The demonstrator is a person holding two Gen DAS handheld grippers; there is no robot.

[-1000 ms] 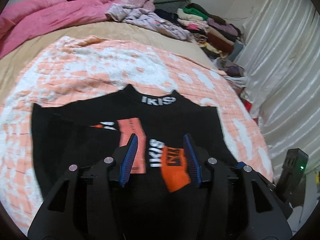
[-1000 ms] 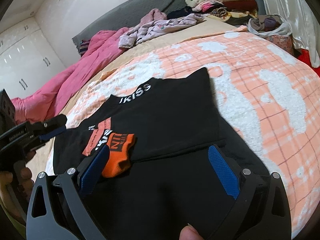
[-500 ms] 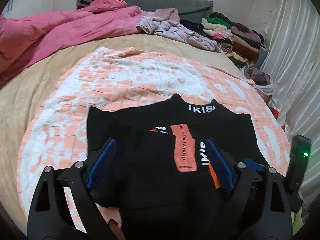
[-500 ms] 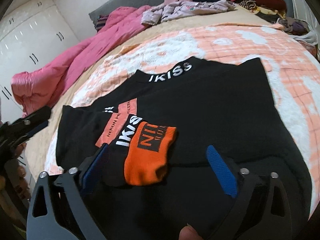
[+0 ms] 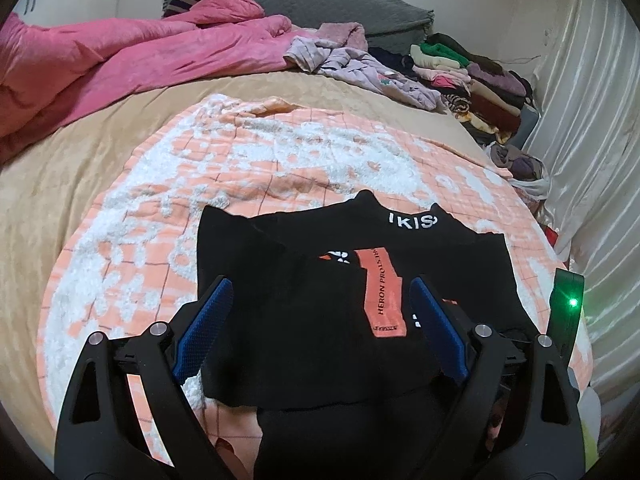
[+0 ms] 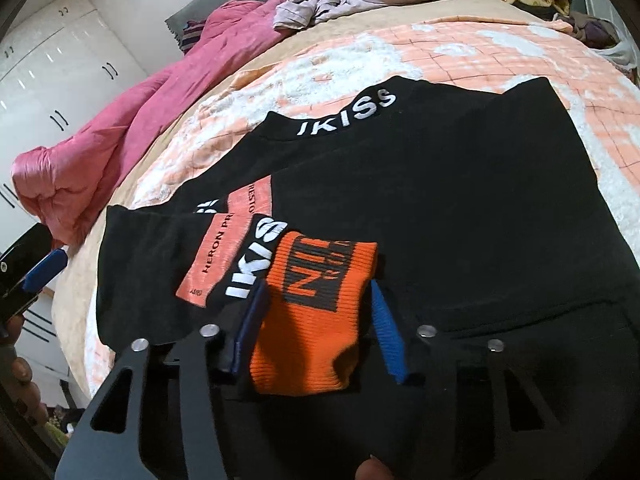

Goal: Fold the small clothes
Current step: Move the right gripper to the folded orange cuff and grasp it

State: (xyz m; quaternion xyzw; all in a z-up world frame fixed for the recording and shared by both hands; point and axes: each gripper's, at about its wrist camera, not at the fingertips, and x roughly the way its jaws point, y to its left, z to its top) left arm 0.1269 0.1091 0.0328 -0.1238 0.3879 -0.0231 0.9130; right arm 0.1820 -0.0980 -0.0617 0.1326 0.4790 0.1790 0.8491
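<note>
Held left tongs [image 5: 320,286] wide open, empty. Held right tongs [image 6: 319,286] half open around orange cuff [image 6: 312,340] at black shirt's [image 6: 460,200] 6 o'clock, likely for folding.

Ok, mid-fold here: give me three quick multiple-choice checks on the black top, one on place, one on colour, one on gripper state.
1. Where does the black top lie?
A. on the pink duvet
B. on the orange and white blanket
C. on the clothes pile by the curtain

2. What colour is the ribbed cuff between the right gripper fingers?
A. orange
B. green
C. white

3. How does the left gripper stand?
A. shut on the collar
B. shut on the cuff
C. open, fingers apart over the folded sleeve

Answers: 1 B, blanket shows around the top's edges; 2 A, orange knit with dark lettering; 3 C, both blue pads stand wide apart with nothing pinched between them.
</note>
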